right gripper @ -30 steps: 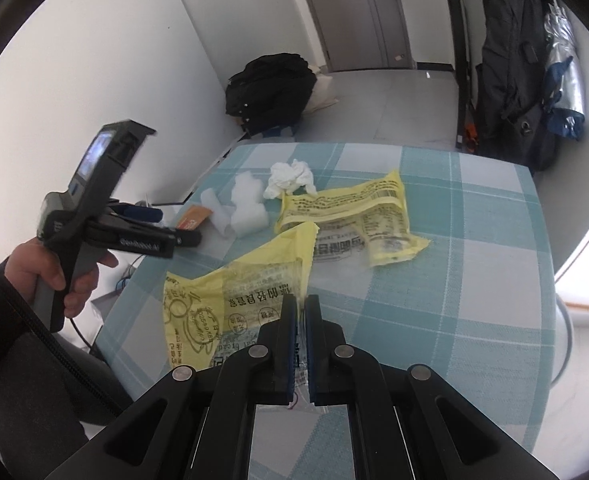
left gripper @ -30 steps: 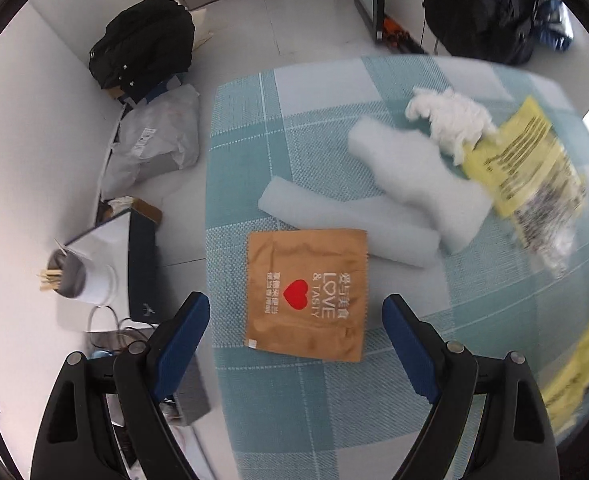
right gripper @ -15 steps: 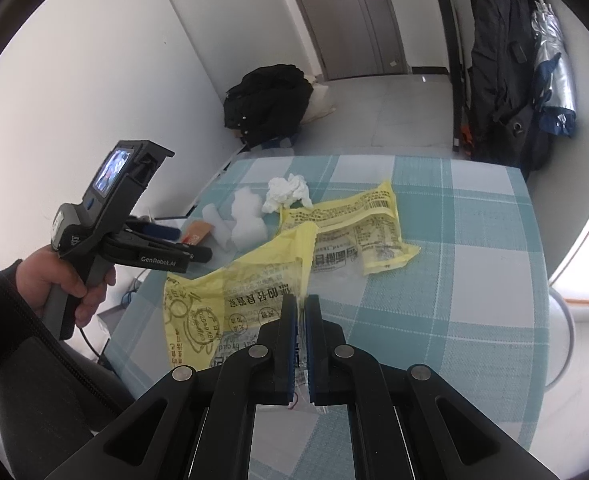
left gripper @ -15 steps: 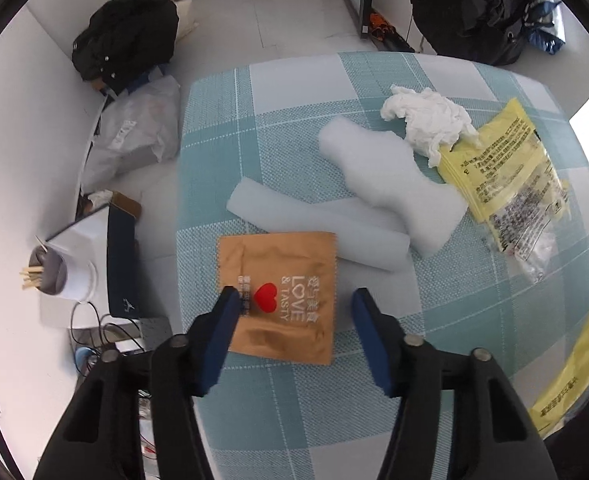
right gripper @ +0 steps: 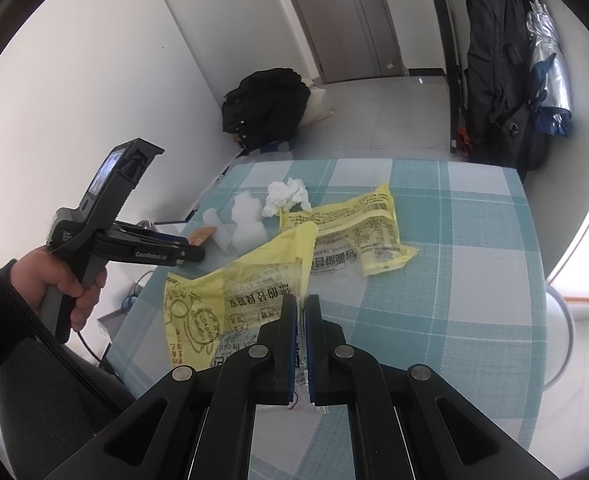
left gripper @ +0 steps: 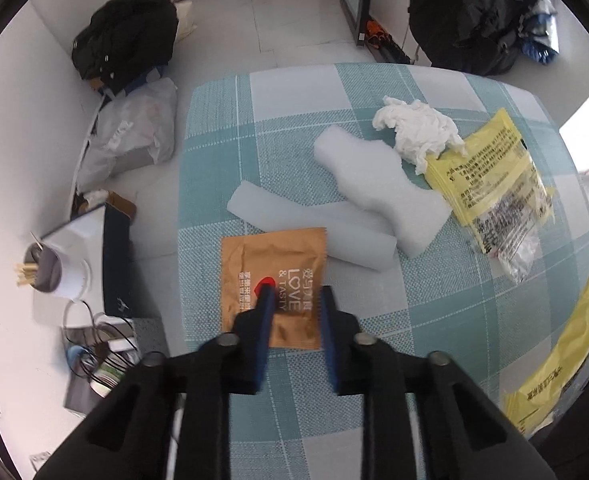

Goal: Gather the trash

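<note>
Left claw (left gripper: 293, 294) half-closed astride brown wrapper (left gripper: 272, 276); right claw (right gripper: 300, 306) clenched on yellow bag (right gripper: 238, 296)

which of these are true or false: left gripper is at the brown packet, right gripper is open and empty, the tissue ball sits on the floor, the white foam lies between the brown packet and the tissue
1. The left gripper is at the brown packet. True: its fingers straddle the packet's near part, with a gap between them.
2. The right gripper is open and empty. False: its fingers are closed on the edge of the large yellow bag.
3. The crumpled tissue sits on the floor. False: it lies on the checked tablecloth, touching the smaller yellow wrapper.
4. The white foam pieces lie between the brown packet and the tissue. True.
</note>
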Motion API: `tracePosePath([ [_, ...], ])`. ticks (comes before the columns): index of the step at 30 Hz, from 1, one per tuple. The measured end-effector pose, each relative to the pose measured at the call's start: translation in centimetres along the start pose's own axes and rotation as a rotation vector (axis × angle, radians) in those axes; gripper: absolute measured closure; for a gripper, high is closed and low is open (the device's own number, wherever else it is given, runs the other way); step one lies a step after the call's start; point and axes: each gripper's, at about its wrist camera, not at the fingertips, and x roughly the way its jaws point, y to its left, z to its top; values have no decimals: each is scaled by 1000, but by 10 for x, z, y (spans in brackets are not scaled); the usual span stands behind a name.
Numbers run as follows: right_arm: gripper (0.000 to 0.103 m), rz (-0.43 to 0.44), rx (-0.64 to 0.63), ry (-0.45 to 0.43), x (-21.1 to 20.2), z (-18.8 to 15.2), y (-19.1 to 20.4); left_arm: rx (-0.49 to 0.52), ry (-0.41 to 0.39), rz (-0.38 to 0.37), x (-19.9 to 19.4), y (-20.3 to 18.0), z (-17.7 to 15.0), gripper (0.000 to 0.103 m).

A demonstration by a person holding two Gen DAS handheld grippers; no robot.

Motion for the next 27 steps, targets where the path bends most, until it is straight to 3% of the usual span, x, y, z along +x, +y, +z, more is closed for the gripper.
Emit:
tracePosePath([
  [10, 99, -12, -9, -8, -2, -1, 2, 14, -15, 36, -16, -3, -2, 102],
  [17, 99, -25, -6, -16, -4, -1, 1, 50, -44, 70, -27, -9, -7, 103],
  [27, 99, -35, -20, -32, -11, -2, 3, 37, -180, 68, -63, -14, -22, 103],
])
